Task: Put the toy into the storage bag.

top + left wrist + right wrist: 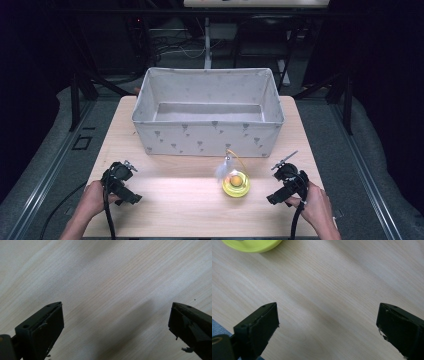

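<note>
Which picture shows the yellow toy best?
The high view: the whole yellow toy sits on the table with its orange ball and feather. The right gripper view catches just its rim at the top edge; the left gripper view looks at bare wood.

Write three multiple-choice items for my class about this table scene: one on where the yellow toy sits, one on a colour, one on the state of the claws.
1. Where is the yellow toy?
A. Inside the fabric box
B. On the table in front of the fabric box, nearer the right claw
C. Held in the left claw

2. What colour is the ball in the middle of the toy?
A. Orange
B. Blue
C. Black

3. How do the two claws stand?
A. Both shut on the toy
B. Left open, right shut
C. Both open and holding nothing

Answers:
1 B: the toy rests on the wooden table before the fabric box, closer to the right claw than to the left claw.
2 A: the ball shows orange in the high view.
3 C: each gripper view shows its jaws wide apart over bare wood.
</note>
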### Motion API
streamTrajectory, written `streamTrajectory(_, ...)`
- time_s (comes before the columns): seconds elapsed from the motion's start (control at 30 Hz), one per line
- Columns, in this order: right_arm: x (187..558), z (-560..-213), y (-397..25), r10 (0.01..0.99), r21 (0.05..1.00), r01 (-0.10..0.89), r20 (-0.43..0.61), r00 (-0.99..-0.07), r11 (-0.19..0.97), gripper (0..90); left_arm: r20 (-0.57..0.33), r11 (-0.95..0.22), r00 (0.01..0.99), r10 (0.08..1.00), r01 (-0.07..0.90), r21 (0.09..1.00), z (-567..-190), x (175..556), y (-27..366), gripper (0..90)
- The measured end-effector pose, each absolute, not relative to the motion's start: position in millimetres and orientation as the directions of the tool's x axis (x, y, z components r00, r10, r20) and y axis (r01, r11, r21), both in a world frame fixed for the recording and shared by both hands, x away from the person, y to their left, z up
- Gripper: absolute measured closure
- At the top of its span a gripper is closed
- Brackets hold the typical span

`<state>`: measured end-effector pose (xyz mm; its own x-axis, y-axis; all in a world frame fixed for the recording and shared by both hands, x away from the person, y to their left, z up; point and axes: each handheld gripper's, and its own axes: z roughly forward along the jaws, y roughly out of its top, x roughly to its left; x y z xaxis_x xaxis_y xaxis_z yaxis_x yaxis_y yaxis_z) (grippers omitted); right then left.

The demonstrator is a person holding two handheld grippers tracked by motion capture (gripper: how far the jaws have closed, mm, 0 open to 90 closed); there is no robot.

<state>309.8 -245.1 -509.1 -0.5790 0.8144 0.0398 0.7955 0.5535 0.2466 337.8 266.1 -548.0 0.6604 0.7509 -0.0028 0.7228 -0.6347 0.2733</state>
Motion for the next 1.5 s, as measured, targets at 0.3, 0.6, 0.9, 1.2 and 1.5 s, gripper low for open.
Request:
streamTrajectory(0.3, 308, -506, -241, 0.808, 0.242, 0.788, 0.029, -0.589, 0.566, 6.0, -0.007, -0.637, 0.663, 0.748, 0.722, 0.271, -548, 338, 265, 0.2)
streamTrajectory(0.6, 305, -498, -232, 0.792, 0.249, 0.769, 0.01, -0.61, 0.589, 3.3, -0.004, -0.636, 0.662, 0.749, 0.721, 0.274, -548, 337, 266, 0.2)
streamTrajectory(0.9, 301, -488, -214, 0.772, 0.274, 0.742, -0.003, -0.636, 0.612, 2.3, -0.007, -0.632, 0.659, 0.752, 0.724, 0.276, -548, 337, 267, 0.2)
streamTrajectory(1.2, 300, -472, -192, 0.73, 0.277, 0.697, -0.025, -0.683, 0.662, 0.3, -0.01, -0.63, 0.657, 0.754, 0.728, 0.272, -548, 337, 267, 0.2)
streamTrajectory(1.5, 304, -459, -174, 0.679, 0.288, 0.645, -0.028, -0.733, 0.708, 0.0, -0.013, -0.628, 0.656, 0.755, 0.728, 0.274, -548, 337, 268, 0.2)
